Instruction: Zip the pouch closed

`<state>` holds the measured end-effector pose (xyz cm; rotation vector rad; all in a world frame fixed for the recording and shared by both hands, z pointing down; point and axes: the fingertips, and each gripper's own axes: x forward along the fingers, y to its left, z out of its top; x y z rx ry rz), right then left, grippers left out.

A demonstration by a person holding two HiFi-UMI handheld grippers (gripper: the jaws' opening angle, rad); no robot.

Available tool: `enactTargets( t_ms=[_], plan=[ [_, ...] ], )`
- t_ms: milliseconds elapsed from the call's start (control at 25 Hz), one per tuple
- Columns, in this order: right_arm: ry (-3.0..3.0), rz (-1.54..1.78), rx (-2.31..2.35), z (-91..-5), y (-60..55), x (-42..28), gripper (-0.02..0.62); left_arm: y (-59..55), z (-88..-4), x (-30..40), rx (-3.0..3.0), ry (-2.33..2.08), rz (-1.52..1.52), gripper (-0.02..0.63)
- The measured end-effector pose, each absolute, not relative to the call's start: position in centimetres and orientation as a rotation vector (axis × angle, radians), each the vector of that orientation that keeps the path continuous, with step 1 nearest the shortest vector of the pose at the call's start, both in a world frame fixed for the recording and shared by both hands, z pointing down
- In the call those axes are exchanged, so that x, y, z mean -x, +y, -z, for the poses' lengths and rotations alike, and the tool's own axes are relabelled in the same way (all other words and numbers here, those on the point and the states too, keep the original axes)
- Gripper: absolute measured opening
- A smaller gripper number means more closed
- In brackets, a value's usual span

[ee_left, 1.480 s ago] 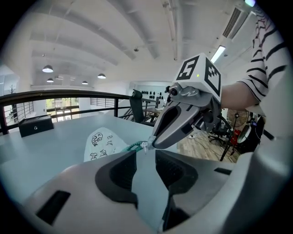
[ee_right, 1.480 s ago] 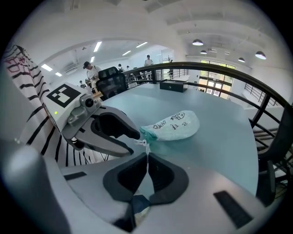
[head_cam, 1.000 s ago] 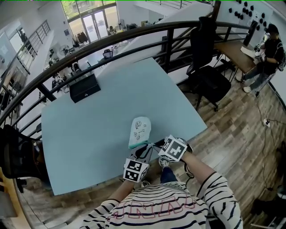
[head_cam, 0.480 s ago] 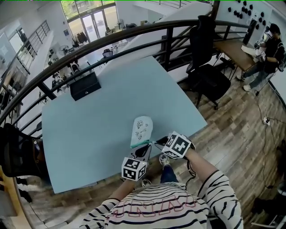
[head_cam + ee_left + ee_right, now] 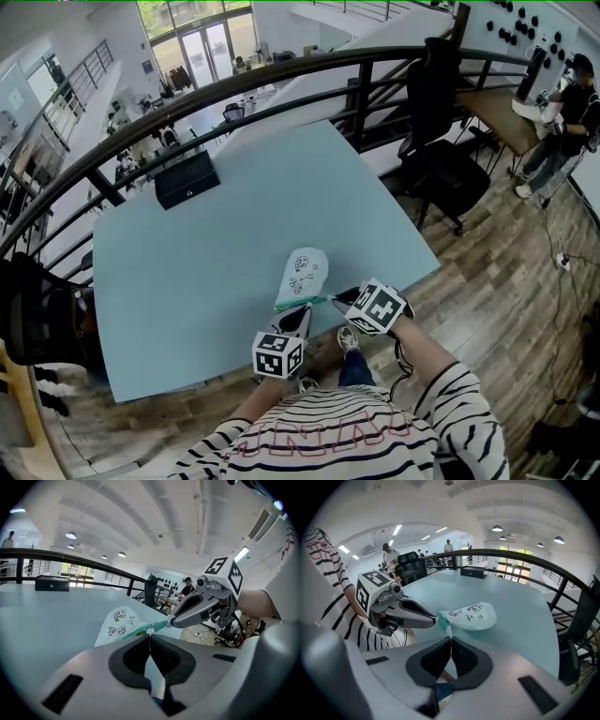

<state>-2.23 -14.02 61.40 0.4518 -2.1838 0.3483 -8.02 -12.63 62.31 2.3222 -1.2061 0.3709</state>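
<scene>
The left tool [image 5: 150, 633] is closed. Its two jaws meet at the tips, and a small white tab at the pouch's near end is pinched there. The pouch [image 5: 119, 623] lies just ahead of those tips and a little to their left. It is pale, with dark doodles, and its rounded body stretches away across the pale blue surface [image 5: 187, 281].

The right tool [image 5: 450, 637] is closed as well, with its jaws pressed together on a thin bit of the same near end. From this tool the pouch sits ahead and to the right, its far end pointing away from the tips.

A teal band runs along the pouch's mouth. It spans the short gap between the two tools, so each one holds an end of it. In the left gripper view the right tool comes in from the right and its tips touch the teal edge. In the right gripper view the left tool comes in from the left and touches the same edge. I cannot tell which tool holds the zip pull.

In the head view both tools sit close together at the near edge of the surface, with the pouch directly beyond them. A black box [image 5: 187, 178] stands well beyond the pouch, near the far edge.
</scene>
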Motion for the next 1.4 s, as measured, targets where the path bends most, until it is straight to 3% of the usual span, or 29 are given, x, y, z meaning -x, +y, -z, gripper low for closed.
enactTargets(
  t_ms=[1400],
  plan=[
    [-2.173, -0.492, -0.739, -64.7, -15.6, -0.6, 0.029, -17.6, -64.1, 16.2, -2.178, -1.425, -0.565, 0.028]
  ],
)
